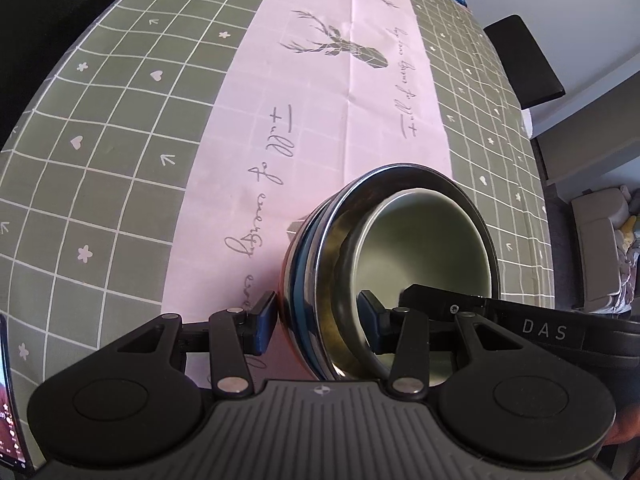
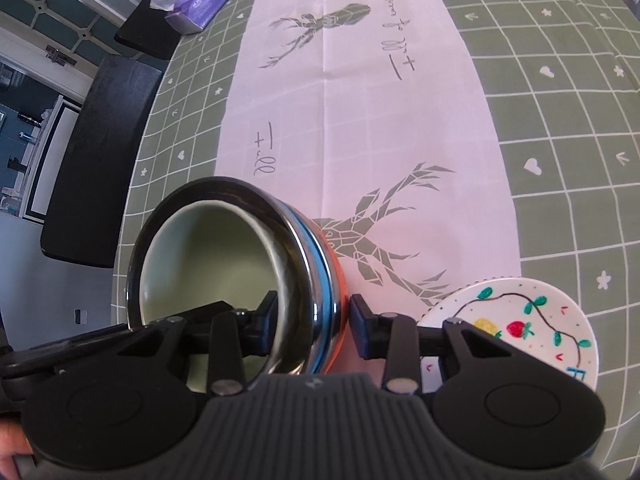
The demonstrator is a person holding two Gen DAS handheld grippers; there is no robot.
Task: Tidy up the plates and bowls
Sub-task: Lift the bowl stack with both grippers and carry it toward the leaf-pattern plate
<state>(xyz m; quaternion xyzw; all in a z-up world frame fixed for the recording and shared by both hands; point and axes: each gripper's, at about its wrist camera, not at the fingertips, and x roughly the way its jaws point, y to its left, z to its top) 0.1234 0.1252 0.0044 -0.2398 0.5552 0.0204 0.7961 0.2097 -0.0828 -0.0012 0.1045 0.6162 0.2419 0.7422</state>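
Bowls (image 1: pixel 400 264) sit nested near me on the pink runner (image 1: pixel 320 80): pale green inside steel. My left gripper (image 1: pixel 316 320) and right gripper (image 2: pixel 312 322) each straddle opposite rim walls, jaws narrow but whether clamped I cannot tell, sharing the load. A painted plate (image 2: pixel 520 320) waits right.

This is looking like a home dining room: a tablecloth (image 2: pixel 560 120) is covering the table, with chairs (image 2: pixel 100 160), tissues (image 2: pixel 200 0) and probably a sofa (image 1: pixel 596 248) sitting nearby.
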